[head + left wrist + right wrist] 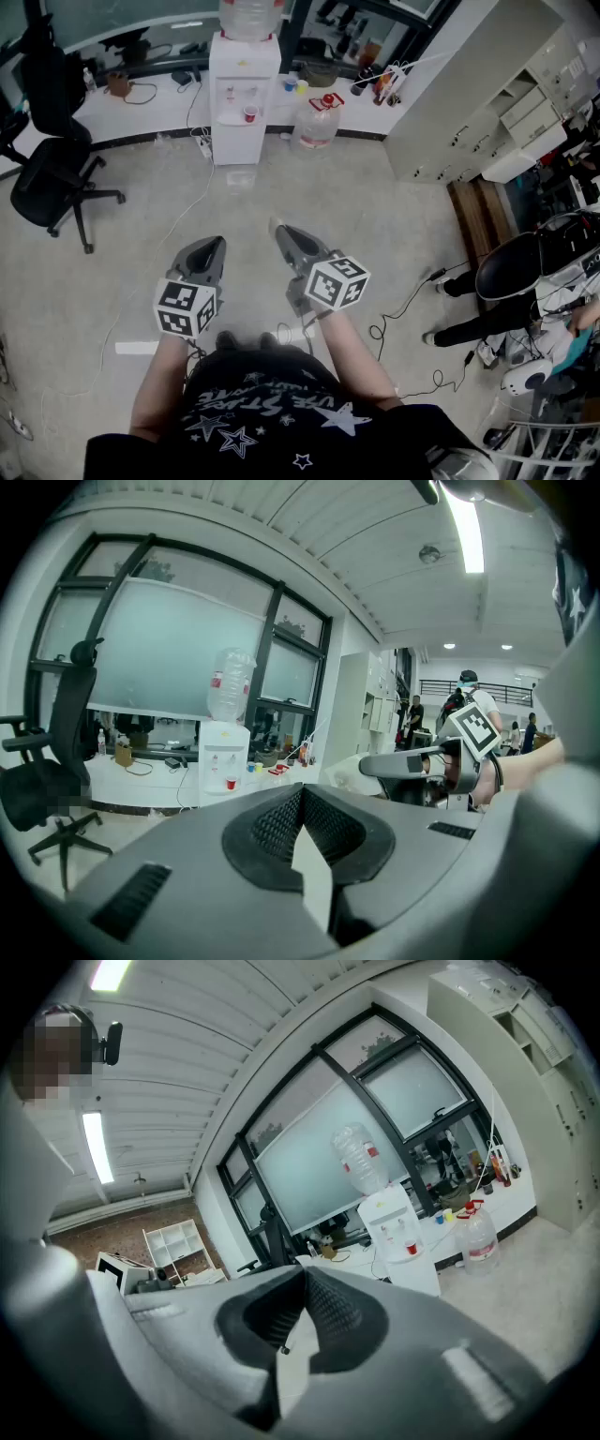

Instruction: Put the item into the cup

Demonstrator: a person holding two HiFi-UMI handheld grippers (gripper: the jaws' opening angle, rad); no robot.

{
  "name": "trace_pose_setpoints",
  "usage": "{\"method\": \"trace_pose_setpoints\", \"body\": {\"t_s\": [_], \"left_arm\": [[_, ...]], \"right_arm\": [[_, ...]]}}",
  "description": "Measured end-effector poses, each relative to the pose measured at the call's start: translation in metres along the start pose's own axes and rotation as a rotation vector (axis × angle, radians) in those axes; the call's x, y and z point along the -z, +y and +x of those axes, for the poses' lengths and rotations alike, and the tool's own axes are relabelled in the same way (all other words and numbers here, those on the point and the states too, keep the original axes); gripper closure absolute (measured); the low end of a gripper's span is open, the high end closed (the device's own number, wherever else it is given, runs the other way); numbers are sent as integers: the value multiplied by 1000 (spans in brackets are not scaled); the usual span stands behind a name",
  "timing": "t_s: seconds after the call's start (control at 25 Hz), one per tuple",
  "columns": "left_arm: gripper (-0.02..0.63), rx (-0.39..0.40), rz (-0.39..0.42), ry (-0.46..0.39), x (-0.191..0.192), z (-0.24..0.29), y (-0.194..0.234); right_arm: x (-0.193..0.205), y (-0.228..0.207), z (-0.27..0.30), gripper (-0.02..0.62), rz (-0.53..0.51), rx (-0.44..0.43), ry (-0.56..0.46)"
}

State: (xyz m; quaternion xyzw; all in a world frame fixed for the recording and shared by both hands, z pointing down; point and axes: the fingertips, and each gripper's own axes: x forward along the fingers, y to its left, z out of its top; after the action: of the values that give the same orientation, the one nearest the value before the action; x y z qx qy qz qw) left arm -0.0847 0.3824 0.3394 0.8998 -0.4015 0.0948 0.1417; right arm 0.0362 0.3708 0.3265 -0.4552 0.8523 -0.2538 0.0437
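Left gripper (217, 244), right gripper (279, 230) held clenched, nothing gripped. Red cup (250, 113) seen on water dispenser (239, 141) at 12 o'clock, well apart from both.

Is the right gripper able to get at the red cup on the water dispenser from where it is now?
Probably not yet. The red cup sits on the water dispenser, across the floor from the right gripper, whose jaws are together. Nothing blocks the path; the person would have to walk closer.
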Motion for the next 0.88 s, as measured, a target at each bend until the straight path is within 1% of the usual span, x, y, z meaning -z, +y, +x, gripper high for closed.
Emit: {"method": "trace_pose_setpoints", "body": {"t_s": [0.24, 0.44, 0.56, 0.68, 0.88], "left_arm": [[600, 11, 8, 6, -1, 5, -5], [600, 7, -20, 11, 11, -4, -4], [600, 3, -21, 11, 14, -15, 5], [600, -7, -25, 5, 13, -29, 19], [600, -2, -19, -5, 14, -47, 42]], "right_arm": [[7, 5, 0, 594, -40, -5, 51], [20, 14, -1, 594, -41, -8, 57], [23, 27, 4, 594, -57, -18, 50], [25, 37, 11, 594, -51, -19, 39], [36, 49, 22, 594, -34, 12, 21]]}}
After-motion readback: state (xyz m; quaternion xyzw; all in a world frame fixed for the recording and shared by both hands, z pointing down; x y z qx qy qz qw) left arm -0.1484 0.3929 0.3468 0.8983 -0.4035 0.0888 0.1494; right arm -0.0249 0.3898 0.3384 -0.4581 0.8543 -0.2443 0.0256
